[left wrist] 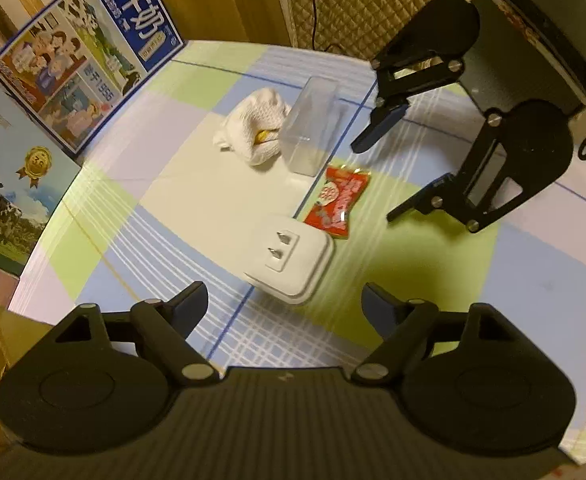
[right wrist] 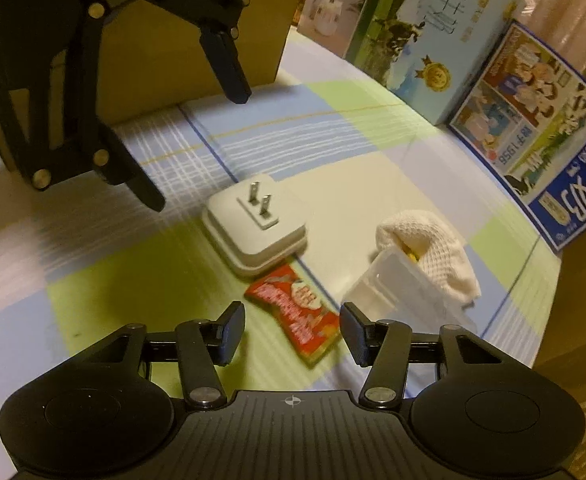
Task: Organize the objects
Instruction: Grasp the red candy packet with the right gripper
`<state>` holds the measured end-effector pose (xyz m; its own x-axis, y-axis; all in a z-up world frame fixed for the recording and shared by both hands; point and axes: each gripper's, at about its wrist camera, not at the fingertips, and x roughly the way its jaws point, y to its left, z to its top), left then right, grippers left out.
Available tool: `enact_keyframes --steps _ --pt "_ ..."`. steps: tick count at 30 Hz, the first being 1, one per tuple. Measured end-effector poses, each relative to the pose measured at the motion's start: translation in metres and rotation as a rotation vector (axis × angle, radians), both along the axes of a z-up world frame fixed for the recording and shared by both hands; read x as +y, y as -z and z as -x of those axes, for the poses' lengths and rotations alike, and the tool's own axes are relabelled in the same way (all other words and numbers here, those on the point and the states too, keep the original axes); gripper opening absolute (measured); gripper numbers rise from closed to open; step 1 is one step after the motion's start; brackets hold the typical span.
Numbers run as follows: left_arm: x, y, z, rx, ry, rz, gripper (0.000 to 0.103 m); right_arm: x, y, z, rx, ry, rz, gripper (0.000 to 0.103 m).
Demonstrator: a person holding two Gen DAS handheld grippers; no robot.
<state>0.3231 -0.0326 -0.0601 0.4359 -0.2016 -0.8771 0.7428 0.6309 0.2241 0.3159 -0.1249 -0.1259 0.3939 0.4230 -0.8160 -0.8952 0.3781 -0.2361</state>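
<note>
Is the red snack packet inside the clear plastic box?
No, the red snack packet lies flat on the checked tablecloth beside the clear plastic box.

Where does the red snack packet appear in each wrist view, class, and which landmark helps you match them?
Left wrist: red snack packet lies centre, just beyond the white plug adapter.
Right wrist: packet lies low centre, between the claw's fingertips.
Shared landmark: the adapter, touching the packet.

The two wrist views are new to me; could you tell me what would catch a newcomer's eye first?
Probably the white plug adapter, prongs up, in the middle of the checked tablecloth, with the red snack packet just beyond it. Behind lie a clear plastic box on its side and a white mesh cloth beside it. Both the left gripper and the right gripper hover open and empty.
</note>
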Motion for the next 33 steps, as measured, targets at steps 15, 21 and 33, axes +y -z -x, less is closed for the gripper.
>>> enact_keyframes --steps 15,21,33 --pt "-0.01 0.028 -0.038 0.068 0.044 -0.034 0.081 0.002 0.01 -0.027 0.198 0.166 -0.06 0.025" --pt "-0.023 0.04 -0.047 0.08 0.068 -0.034 0.081 -0.02 0.002 -0.015 0.266 0.394 -0.121 0.025" --pt "-0.032 0.053 -0.055 0.151 0.013 -0.011 0.063 -0.045 -0.008 0.01 0.32 0.651 -0.231 0.024"
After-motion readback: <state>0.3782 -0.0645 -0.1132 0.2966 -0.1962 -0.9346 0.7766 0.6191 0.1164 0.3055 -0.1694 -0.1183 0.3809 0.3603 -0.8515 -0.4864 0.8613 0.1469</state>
